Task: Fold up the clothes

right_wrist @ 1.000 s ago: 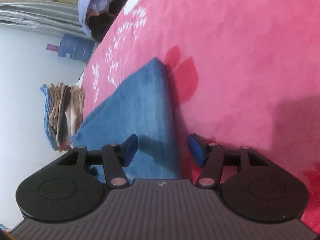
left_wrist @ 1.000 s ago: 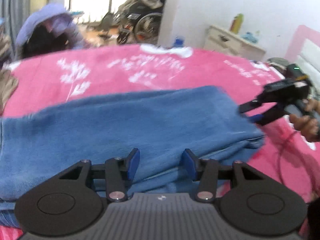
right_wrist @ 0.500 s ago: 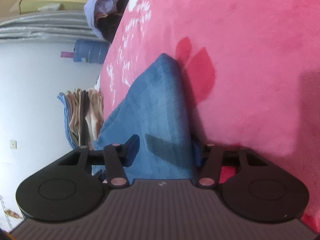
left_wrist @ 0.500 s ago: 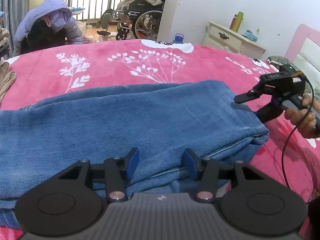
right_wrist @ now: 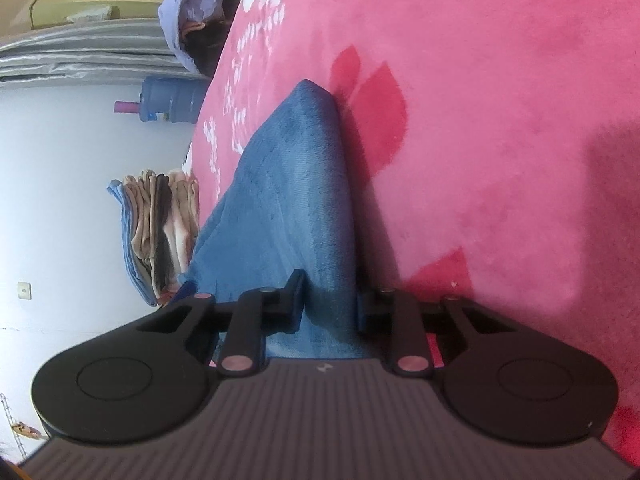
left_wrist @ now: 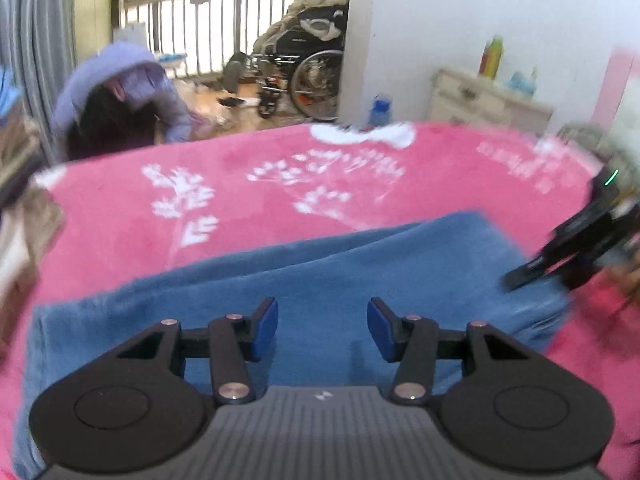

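Jeans (left_wrist: 340, 280) lie across the pink bed (left_wrist: 248, 208), a broad slab of blue denim doubled over on itself so that one long band lies on another. They run roughly parallel to the bed's near edge, reaching from near its left edge toward its right edge. My guess is that they lie flat on the bedspread because the wide, soft bed gives room to lay the cloth out and line it up, and because a flat bundle keeps its layers together.

In the left wrist view the denim looks thick and matte, a mid blue, with a long crease running along its length where the upper band meets the lower. In the right wrist view it narrows away to a blunt, rounded corner (right_wrist: 316, 92), which suggests several layers stacked there.

The right tongs (right_wrist: 330, 304) are turned on their side at the right-hand end of the jeans, and their tips are drawn in against the cloth, pinching the end of the bundle. That sideways hold probably suits taking the stacked layers edge-on, so the end can be carried as one piece.

The left tongs (left_wrist: 322, 324) hang just above the middle of the denim, spread wide with nothing between them; from there they could pin or take the cloth.

A pile of folded clothes (right_wrist: 160, 236) sits near the bed's left edge, well apart from the jeans.
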`<action>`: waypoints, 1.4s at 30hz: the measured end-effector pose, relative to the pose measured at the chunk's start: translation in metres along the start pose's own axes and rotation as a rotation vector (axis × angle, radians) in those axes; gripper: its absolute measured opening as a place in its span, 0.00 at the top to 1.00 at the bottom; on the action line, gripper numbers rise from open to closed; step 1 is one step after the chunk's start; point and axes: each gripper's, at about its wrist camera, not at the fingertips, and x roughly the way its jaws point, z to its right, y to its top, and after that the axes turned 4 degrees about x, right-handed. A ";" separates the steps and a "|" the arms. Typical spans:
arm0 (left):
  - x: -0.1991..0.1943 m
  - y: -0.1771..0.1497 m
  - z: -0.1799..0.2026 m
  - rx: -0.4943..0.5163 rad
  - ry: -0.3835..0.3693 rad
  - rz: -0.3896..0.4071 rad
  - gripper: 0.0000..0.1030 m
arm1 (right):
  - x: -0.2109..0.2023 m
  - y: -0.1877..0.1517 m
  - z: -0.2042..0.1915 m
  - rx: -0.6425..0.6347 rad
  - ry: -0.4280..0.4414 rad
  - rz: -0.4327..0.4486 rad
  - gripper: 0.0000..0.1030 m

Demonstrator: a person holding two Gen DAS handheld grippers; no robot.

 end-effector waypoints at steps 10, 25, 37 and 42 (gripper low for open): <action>0.017 -0.026 0.020 0.208 0.082 0.024 0.47 | 0.001 0.004 0.007 0.073 0.036 -0.012 0.78; 0.029 -0.036 0.007 0.138 0.053 0.043 0.29 | -0.007 -0.005 -0.013 0.001 0.075 0.033 0.80; 0.020 -0.034 0.007 0.145 0.048 0.052 0.30 | -0.018 -0.013 -0.072 -0.133 0.139 0.040 0.84; -0.007 -0.035 0.019 0.167 -0.007 0.080 0.31 | -0.020 -0.012 -0.092 -0.177 0.146 0.024 0.84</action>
